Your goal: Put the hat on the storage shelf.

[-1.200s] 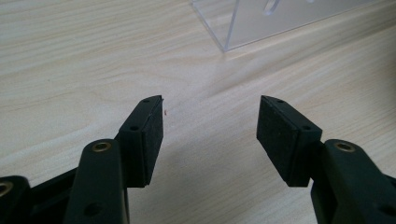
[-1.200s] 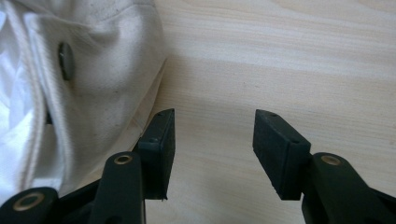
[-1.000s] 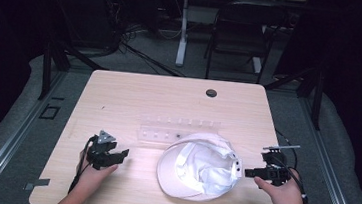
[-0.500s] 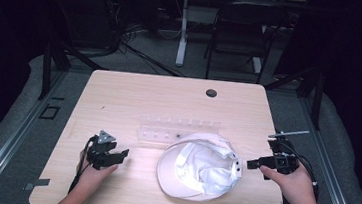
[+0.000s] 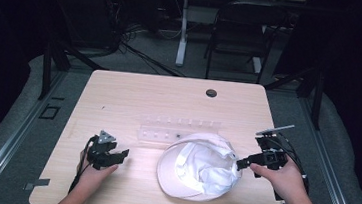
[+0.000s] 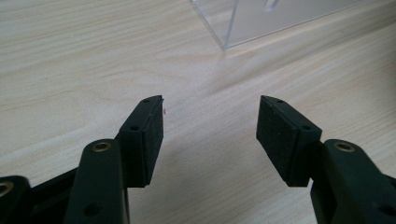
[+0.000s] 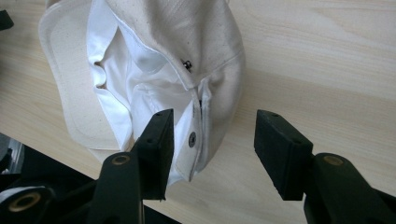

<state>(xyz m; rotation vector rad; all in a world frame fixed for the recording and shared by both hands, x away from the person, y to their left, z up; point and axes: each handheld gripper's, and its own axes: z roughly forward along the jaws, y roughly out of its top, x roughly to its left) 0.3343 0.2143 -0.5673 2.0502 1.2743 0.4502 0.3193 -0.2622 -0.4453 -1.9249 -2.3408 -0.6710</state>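
White cotton cap (image 5: 198,166) lay limp on the table (image 5: 169,96); the right gripper (image 7: 210,140), jaws just opened wide and empty, risked snagging its strap; left gripper (image 6: 210,135) gaped empty.

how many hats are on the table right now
1. A white cap lies upside down on the table, near the front edge, in front of the clear rack, beside the right gripper.
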